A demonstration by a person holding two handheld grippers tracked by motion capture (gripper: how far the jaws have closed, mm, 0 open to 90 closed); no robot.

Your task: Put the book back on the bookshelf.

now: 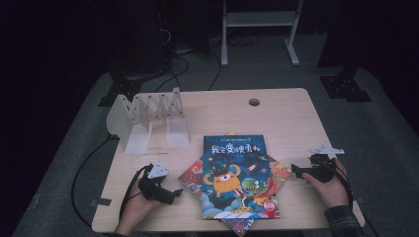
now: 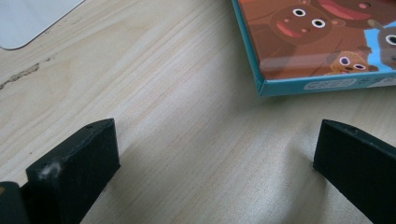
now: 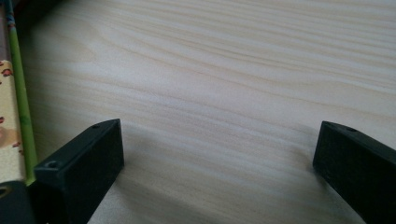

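books: stack of picture books [image 1: 237, 180] at near middle of surface [image 1: 286, 113], long axis near-far | left tool [image 1: 174, 193]: spread, empty, just left of stack, nearer | right tool [image 1: 295, 170]: spread, empty, right of stack

Pale wood-grain table [image 2: 187, 116], smooth matt. Glossy printed card book covers [image 1: 234, 173]. Matt black plastic tongs [image 2: 215, 168], slightly scuffed. White plastic rack [image 1: 148, 116], smooth.
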